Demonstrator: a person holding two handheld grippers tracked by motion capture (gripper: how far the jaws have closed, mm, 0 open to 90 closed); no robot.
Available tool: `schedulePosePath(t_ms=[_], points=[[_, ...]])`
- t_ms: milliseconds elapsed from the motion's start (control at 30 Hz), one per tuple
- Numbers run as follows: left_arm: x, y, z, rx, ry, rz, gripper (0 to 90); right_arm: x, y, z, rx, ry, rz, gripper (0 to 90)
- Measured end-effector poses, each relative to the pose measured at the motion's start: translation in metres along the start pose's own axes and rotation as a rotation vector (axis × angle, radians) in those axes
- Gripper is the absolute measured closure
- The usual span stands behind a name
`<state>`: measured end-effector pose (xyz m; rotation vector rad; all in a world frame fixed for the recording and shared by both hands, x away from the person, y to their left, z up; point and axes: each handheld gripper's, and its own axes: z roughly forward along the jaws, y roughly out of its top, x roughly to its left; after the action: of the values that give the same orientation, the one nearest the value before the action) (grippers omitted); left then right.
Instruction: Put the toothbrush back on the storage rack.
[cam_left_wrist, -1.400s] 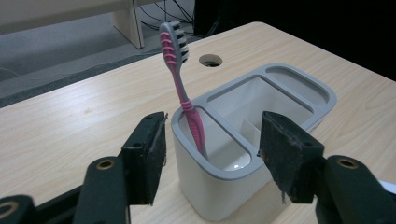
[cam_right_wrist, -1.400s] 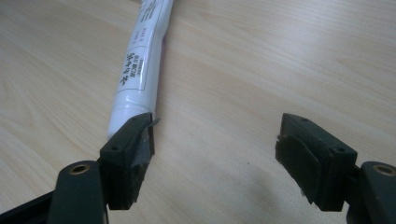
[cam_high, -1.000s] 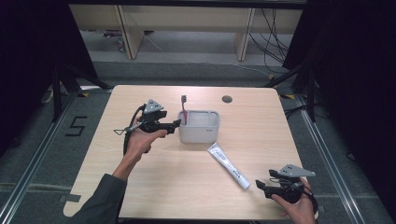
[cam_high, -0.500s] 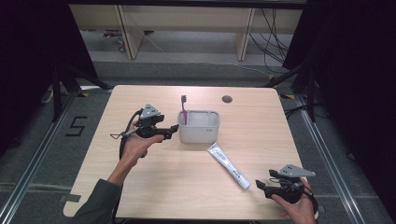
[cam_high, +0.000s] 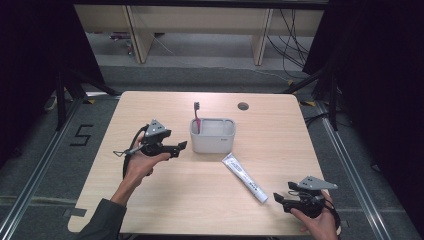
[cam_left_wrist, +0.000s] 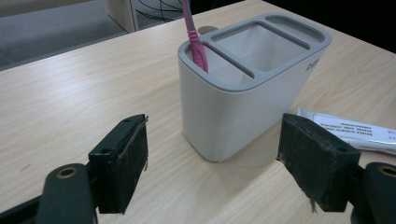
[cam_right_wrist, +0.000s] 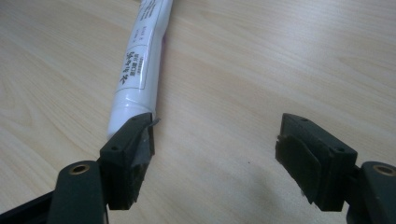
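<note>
Fingers: left (cam_left_wrist: 212, 163) just opening, empty; right (cam_right_wrist: 217, 156) apart, empty | toothbrush (cam_left_wrist: 194, 37) head cropped

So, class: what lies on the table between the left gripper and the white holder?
Nothing: in the high view, bare table separates the left gripper from the white holder; the left gripper view shows bare wood too.

1. We see a pale, light-wood table (cam_high: 165, 200) with fine grain lines.
2. The holder (cam_high: 212, 140) on it is off-white with a grey rim.
3. The toothbrush (cam_high: 197, 116) in its left compartment is pink with a dark head.
4. The tube (cam_high: 245, 177) near the right is white with small dark print.
5. Both grippers, left (cam_high: 181, 146) and right (cam_high: 278, 199), are black with grey plates on top.
</note>
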<state>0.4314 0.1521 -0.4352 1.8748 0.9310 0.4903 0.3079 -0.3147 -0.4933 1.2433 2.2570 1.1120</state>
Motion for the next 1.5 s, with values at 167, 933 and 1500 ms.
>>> schedulePosePath(t_ms=[167, 933, 1500], points=[[0.001, -0.007, -0.003, -0.004, -0.001, 0.0, 23.1, 0.0, 0.0, 0.0, -0.001, 0.0, -0.001, 28.3], [-0.01, -0.029, -0.004, 0.027, -0.026, 0.039, 22.1, 0.0, 0.0, 0.0, 0.0, 0.0, -0.001, 28.3], [-0.024, -0.044, -0.01, 0.055, -0.049, 0.068, 19.2, 0.001, 0.001, 0.0, -0.001, 0.005, -0.007, 28.3]])
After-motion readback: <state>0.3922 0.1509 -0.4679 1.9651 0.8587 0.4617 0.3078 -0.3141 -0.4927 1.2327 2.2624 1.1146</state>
